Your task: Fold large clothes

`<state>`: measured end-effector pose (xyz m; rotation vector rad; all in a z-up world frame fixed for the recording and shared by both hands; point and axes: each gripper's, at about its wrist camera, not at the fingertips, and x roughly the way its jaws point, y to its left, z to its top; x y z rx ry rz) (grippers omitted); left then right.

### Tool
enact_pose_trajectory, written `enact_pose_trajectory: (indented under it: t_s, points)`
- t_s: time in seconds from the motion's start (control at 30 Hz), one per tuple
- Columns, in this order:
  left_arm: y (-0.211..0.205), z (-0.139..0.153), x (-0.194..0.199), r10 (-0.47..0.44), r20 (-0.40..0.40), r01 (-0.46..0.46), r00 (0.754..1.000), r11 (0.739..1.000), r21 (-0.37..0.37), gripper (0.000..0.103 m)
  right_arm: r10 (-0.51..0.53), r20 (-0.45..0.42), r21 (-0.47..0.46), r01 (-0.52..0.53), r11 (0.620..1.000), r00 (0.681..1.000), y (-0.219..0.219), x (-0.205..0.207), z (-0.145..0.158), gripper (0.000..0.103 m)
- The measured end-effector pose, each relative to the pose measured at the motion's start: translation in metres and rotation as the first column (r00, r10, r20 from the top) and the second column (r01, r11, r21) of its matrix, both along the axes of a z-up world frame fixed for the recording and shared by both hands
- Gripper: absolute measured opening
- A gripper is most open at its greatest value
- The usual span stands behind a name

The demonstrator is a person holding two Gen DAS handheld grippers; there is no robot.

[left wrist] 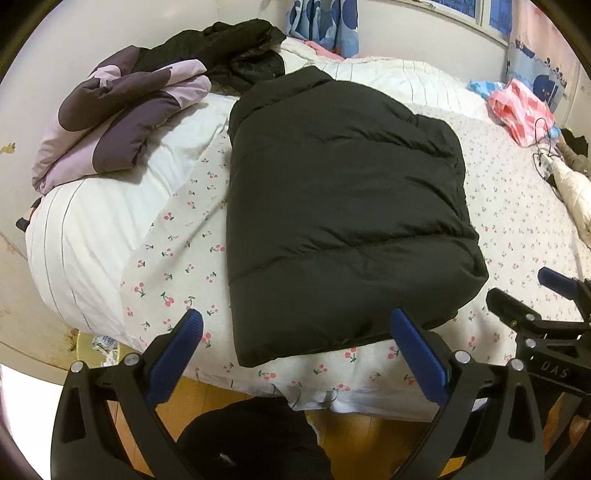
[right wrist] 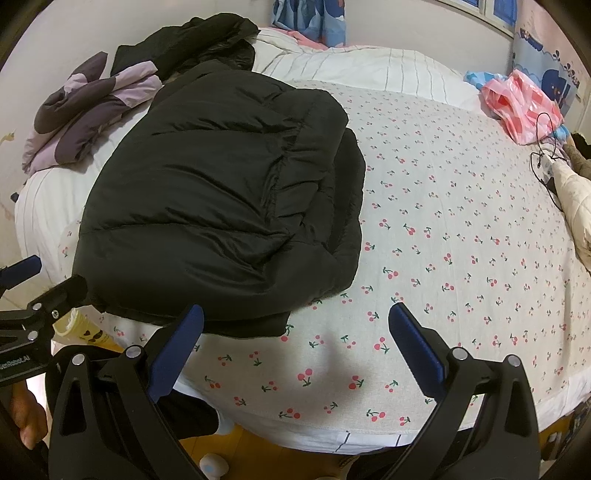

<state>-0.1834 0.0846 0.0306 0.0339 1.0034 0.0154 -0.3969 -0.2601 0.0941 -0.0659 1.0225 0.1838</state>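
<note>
Bed [right wrist: 443, 206] with cherry-print sheet, white striped duvet [left wrist: 92, 229] along its far edge, wood floor [left wrist: 354, 424], off-white walls, window [left wrist: 476, 11] with blue curtain [left wrist: 325, 22].

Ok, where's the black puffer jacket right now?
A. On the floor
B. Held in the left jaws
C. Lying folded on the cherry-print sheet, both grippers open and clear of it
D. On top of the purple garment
C: the black puffer jacket lies folded on the cherry-print sheet, with the left gripper and right gripper open and empty.

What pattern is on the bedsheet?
Small red cherries on the off-white bedsheet, clearest in the right wrist view.
</note>
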Motion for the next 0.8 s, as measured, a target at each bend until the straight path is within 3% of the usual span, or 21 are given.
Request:
enact_pose_trajectory:
  t_s: [0.07,0.13,0.23,0.37,0.57,0.8]
  points:
    - [-0.001,0.000,-0.001,-0.008,0.003,0.008,1.000,1.000,-0.011,0.097,-0.004,0.004,0.005,0.004,1.000,1.000,-0.001,0.000,0.000,0.097]
    - [0.000,0.003,-0.003,-0.031,0.024,0.032,0.999,0.997,-0.068,0.097,-0.009,0.008,0.009,0.008,1.000,1.000,-0.002,0.000,0.000,0.097]
    - [0.004,0.012,-0.012,-0.038,0.093,0.050,0.995,0.990,-0.129,0.097,-0.009,0.007,0.008,0.009,1.000,1.000,-0.002,0.001,0.000,0.097]
    - [0.001,0.017,-0.013,-0.010,0.134,0.016,0.991,0.999,-0.048,0.097,-0.010,0.008,0.010,0.010,1.000,1.000,-0.002,0.000,0.000,0.097]
    - [0.002,0.017,-0.012,0.030,0.132,-0.033,0.991,0.999,0.021,0.097,-0.012,0.015,0.010,0.012,1.000,1.000,0.001,-0.003,0.002,0.097]
    - [0.002,0.013,-0.013,0.016,0.104,-0.018,0.994,1.000,0.022,0.097,-0.009,0.029,0.006,0.009,1.000,1.000,0.007,-0.008,0.008,0.097]
